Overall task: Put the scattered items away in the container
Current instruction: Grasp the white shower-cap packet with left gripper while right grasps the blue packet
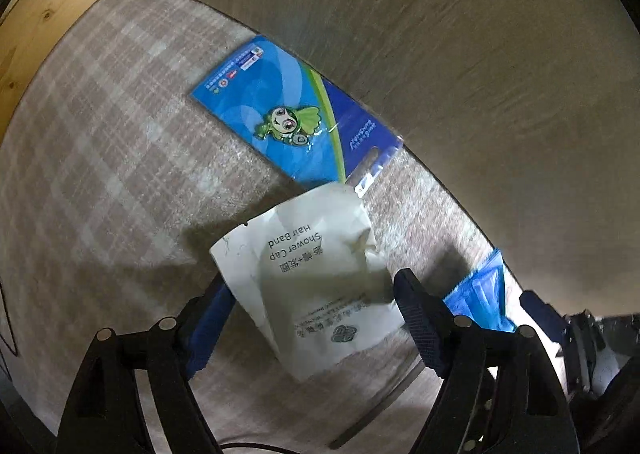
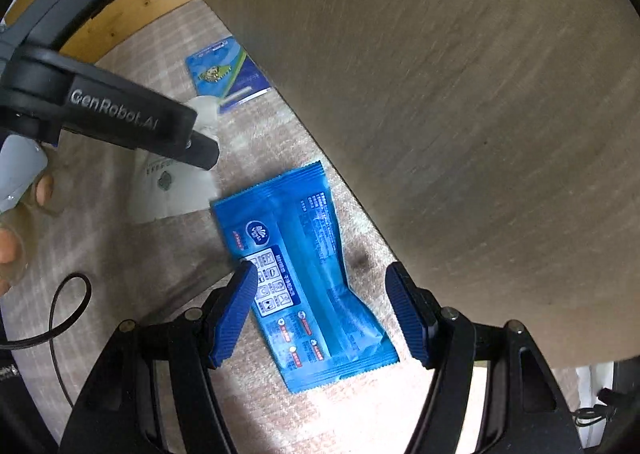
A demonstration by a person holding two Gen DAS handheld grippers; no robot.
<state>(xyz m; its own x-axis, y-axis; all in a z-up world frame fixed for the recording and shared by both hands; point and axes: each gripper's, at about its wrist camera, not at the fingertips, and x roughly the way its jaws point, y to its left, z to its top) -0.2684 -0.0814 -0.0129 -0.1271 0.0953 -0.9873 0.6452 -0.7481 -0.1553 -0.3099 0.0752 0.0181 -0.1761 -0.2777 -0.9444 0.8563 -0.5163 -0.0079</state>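
At the far left of the right wrist view, a person's hand (image 2: 16,222) grips the handle of the left gripper (image 1: 316,290), whose black arm reaches in over a white sachet (image 1: 308,274). A loop of black cable (image 2: 60,314) lies on the checked cloth (image 1: 100,142) just below that hand. In the left wrist view, the left gripper's jaws stand apart on either side of the white sachet, which is printed "Shower Cap" and "Hair Band" and lies creased on the cloth; whether the blue pads touch it cannot be told. Just beyond the sachet lies a blue carded pin (image 1: 292,114) with a green cartoon figure, its long edge against the base of the tall beige container wall (image 1: 460,54). A wooden panel (image 1: 44,14) shows at the upper left behind the cloth. Further right, a blue wipes packet (image 2: 304,274) lies flat on the cloth close beside the same wall. The right gripper (image 2: 320,306) hovers over it with its jaws apart, one blue pad over the packet's left edge, the other clear of its right side, holding nothing.
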